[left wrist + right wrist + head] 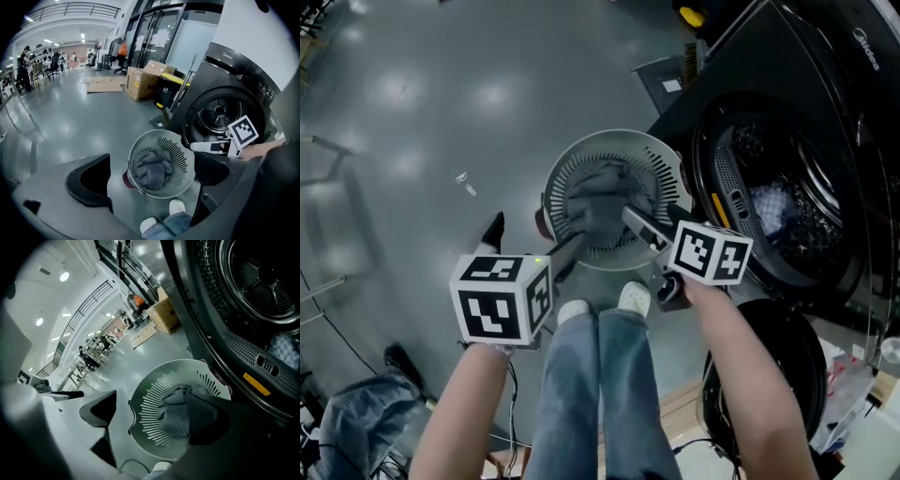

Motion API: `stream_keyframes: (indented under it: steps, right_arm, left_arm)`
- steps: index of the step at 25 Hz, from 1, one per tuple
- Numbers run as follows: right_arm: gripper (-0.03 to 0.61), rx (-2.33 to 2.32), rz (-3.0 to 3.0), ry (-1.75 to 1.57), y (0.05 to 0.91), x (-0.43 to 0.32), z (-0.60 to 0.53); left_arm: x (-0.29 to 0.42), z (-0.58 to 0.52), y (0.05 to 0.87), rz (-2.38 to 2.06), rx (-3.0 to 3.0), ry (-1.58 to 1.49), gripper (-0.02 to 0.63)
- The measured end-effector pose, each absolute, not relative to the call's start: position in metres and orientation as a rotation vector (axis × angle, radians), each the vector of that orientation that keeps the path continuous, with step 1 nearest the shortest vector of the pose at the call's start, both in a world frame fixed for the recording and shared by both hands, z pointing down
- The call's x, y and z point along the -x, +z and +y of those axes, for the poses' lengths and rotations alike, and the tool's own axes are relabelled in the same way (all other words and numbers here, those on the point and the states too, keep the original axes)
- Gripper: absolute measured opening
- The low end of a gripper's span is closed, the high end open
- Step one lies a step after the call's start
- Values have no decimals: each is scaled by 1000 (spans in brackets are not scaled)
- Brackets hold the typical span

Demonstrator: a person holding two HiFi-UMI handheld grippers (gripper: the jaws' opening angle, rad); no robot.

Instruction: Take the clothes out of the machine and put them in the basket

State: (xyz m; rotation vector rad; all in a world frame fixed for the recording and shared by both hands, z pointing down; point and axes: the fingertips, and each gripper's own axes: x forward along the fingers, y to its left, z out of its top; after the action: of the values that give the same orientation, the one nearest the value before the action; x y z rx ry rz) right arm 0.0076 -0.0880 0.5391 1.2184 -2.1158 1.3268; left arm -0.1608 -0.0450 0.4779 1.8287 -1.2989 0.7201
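The glossy grey floor carries 1 slotted basket beside the washing machine, 2 white shoes and 1 small scrap.

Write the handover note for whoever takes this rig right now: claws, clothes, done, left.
Left claw: open, empty, over the basket.
Right claw: open, empty, over the basket, beside the machine's open drum.
Done: gray clothes lie in the basket.
Left: a pale garment shows in the drum; take it out and drop it in the basket.
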Motion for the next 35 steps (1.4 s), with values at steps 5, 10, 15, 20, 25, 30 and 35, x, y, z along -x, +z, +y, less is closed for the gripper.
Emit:
stream_keyframes:
  steps: [5, 10, 15, 20, 25, 30, 35]
  right_arm:
    - [446, -1274, -2060, 1289, 552, -42, -90]
    - [446, -1393, -1960, 1032, 564, -92, -98]
    - [448, -1450, -1761, 809, 573, -145, -106]
    - [448, -1565, -1516, 628, 575, -223, -121]
    - [448, -1710, -1293, 497, 571, -301, -146]
    - [448, -1745, -1193, 558, 583, -350, -147]
    - [448, -1702, -1057, 601, 599, -390, -145]
  left_arm:
    - [144, -50, 487, -1275, -1837, 730, 564]
    - [121, -57, 501, -1240, -1850, 760, 563]
    - [91, -67, 512, -1195, -1865, 787, 564]
    - [59, -77, 518, -1156, -1888, 798, 563]
    - [34, -83, 529, -1130, -1871, 805, 564]
    - [0, -90, 534, -1101, -1903, 821, 564]
    - [-30, -93, 538, -1014, -1956, 859, 563]
